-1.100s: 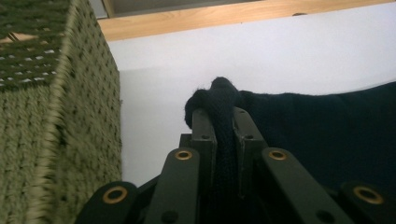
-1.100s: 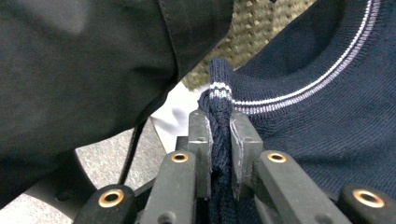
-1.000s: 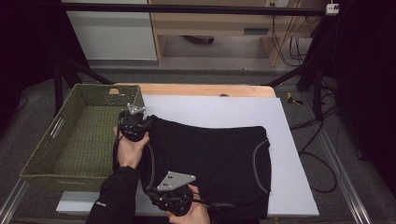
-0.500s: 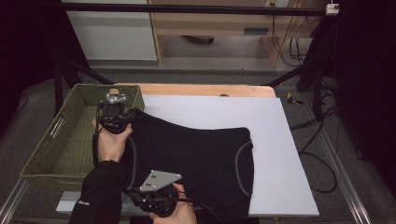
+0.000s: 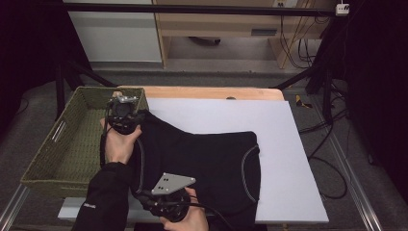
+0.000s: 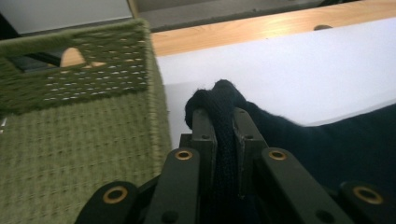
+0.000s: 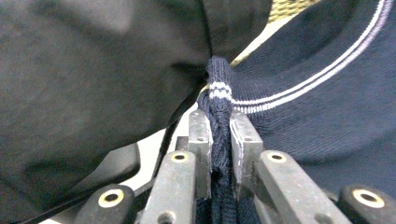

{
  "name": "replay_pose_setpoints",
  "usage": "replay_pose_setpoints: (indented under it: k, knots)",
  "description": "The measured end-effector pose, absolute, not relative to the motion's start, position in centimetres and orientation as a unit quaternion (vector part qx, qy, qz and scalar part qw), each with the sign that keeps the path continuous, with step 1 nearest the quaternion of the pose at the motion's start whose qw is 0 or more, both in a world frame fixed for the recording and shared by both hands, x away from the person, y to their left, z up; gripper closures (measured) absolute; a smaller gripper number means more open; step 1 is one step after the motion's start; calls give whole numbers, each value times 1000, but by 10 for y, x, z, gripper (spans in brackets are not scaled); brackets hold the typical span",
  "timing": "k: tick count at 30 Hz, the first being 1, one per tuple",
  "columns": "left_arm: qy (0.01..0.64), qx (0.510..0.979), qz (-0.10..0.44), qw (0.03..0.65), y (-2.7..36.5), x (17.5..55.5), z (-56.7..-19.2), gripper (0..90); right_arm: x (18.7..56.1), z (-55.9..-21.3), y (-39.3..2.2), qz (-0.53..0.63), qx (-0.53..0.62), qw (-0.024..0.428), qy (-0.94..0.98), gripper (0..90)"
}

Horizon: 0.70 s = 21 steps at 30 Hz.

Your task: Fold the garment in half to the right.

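High view | white board (image 5: 288,144) on wooden table (image 5: 211,92) | grey floor (image 5: 207,77)

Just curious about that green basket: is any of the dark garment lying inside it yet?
No, in the high view the green basket holds nothing, and the dark garment lies on the white board beside it.

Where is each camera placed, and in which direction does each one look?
High view: above the person's side, looking forward and down at the white table, woven green basket and dark knitted garment; both hands show.
Left gripper view: along the left gripper, shut on the garment beside the basket.
Right gripper view: along the right gripper, shut on the striped edge.
All share the garment.
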<state>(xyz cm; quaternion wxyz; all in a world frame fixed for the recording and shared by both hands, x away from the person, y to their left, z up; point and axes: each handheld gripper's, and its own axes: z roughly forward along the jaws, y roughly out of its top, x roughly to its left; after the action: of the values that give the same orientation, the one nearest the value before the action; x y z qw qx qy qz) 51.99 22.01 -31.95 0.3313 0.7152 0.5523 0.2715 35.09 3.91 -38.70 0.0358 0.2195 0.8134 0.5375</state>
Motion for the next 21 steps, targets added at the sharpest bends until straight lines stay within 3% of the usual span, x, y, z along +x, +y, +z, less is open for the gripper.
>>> replay_pose_setpoints:
  k: [12,21]
  knots:
    - [564,694,286,344,262,503,-298,821,344,-372,77,548,189,33,814,818]
    - [538,721,288,329,217,516,-296,821,347,-372,37,563,226,54,793,816]
